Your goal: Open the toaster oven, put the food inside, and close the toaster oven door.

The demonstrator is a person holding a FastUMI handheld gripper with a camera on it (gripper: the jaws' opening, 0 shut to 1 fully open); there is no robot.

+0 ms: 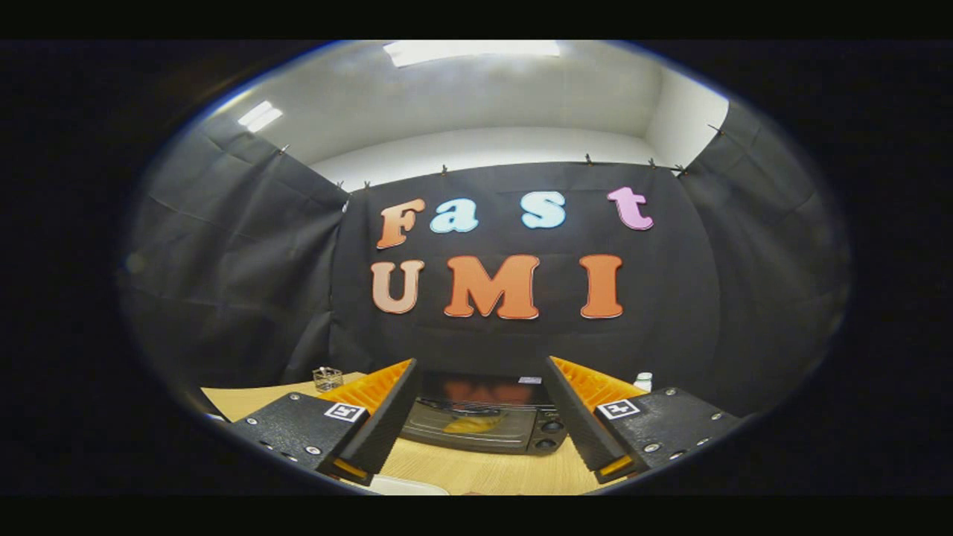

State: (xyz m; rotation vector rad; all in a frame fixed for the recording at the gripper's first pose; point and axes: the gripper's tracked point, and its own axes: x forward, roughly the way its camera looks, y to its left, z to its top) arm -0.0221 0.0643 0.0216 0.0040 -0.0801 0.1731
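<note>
A black toaster oven [480, 420] stands on the wooden table [476, 469], beyond my fingers and framed between them. Its glass door [465, 424] is up and shut, with a handle bar across the top of the door. Something yellowish shows in the glass, either food inside or a reflection; I cannot tell which. Two knobs [549, 435] sit on the oven's right side. My gripper [480, 387] is held high and back from the oven, open wide, with nothing between the fingers. A white rim [406, 485], maybe a plate, lies on the table just under the fingers.
A small clear container [327, 378] stands on the table to the left of the oven, near the far edge. A white bottle cap [643, 381] peeks up behind the right finger. Black cloth walls close in the table on three sides.
</note>
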